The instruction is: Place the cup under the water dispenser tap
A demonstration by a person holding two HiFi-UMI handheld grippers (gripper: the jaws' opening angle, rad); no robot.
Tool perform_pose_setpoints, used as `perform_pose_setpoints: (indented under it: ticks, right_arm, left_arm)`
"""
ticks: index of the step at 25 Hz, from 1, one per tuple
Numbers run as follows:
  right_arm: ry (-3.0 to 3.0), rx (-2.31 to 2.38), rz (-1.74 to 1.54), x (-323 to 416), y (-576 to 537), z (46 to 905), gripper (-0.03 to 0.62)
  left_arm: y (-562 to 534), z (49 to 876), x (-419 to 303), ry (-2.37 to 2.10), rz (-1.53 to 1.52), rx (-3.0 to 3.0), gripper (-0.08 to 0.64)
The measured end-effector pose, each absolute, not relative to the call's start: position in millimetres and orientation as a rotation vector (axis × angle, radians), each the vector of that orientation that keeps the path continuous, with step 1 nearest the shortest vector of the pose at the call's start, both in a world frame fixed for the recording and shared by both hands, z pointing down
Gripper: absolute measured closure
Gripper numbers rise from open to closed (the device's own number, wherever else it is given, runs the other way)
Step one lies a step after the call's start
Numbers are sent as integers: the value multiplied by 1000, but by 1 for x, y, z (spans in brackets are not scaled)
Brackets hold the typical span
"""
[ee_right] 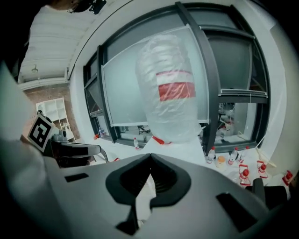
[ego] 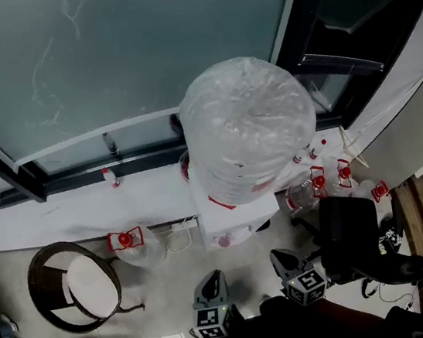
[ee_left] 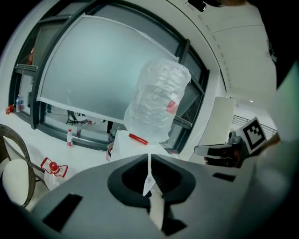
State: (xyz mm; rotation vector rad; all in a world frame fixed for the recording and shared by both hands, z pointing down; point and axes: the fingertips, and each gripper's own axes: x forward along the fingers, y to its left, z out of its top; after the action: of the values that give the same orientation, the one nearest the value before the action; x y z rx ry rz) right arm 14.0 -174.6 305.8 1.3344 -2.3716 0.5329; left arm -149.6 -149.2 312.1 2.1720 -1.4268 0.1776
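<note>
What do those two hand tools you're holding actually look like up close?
Both the left gripper and the right gripper are grey, each carrying a cube printed with black-and-white square markers. Their tongs are broad, smooth grey blades with a dark ribbed hollow near the tips.

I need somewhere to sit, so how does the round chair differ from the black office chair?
The round chair has a dark ring frame and a white cushion; the office chair is black all over. The round chair stands left of the dispenser, the office chair right of it. Both stand on the floor near the dispenser.
</note>
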Motion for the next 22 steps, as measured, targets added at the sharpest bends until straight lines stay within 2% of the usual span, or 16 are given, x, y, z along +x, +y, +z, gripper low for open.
perform_pose_setpoints:
  ticks: [9,22]
  right_arm:
    - [-2487,1346,427,91,-155,235,594]
    - [-2547,1367,324,193,-102,215,594]
  left_arm:
    - [-121,249,-101,-1587,106,2224,540]
    - [-62,224,-16,-1752,60,2208,540]
